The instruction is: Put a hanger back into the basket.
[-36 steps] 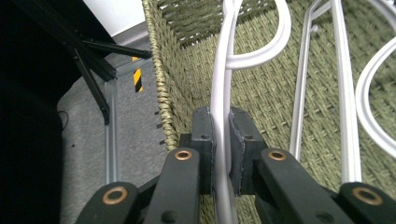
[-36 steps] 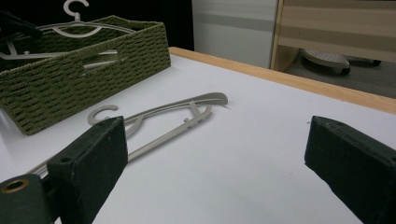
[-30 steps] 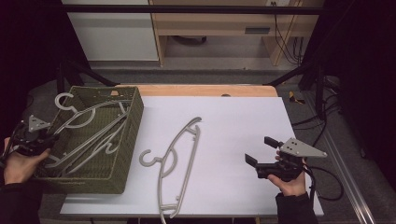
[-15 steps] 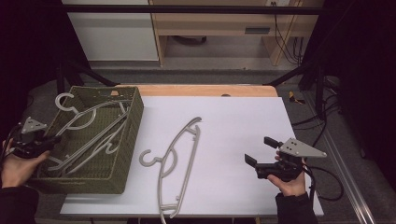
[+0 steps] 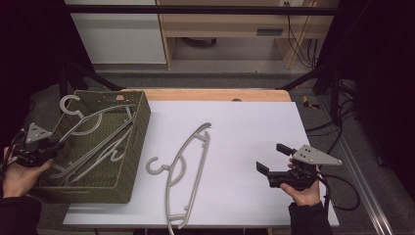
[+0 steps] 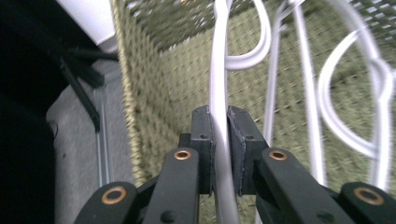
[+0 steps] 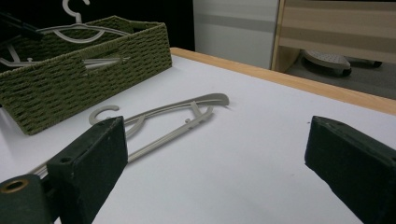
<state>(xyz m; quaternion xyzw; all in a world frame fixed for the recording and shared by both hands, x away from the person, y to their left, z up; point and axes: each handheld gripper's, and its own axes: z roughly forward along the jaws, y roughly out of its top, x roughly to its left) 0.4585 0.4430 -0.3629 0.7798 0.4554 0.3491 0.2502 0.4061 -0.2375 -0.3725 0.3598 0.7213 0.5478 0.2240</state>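
Note:
A woven green basket (image 5: 142, 122) stands on the left of the white table and holds several white hangers (image 5: 98, 117). At the basket's left side my left gripper (image 5: 56, 145) reaches in. In the left gripper view my left gripper (image 6: 220, 126) is shut on the thin bar of one white hanger (image 6: 219, 70), both pads pressing on it. A grey hanger (image 5: 188, 166) lies flat on the table's middle, hook toward the basket. My right gripper (image 5: 270, 157) hovers open over the table's right front. In the right gripper view my right gripper (image 7: 224, 154) faces the grey hanger (image 7: 177, 114) from a distance.
The table (image 5: 244, 122) has a wooden strip along its far edge. A metal rail (image 5: 362, 181) runs beside the table's right edge, and cables lie on the floor there. In the right gripper view the basket (image 7: 93, 70) sits far left.

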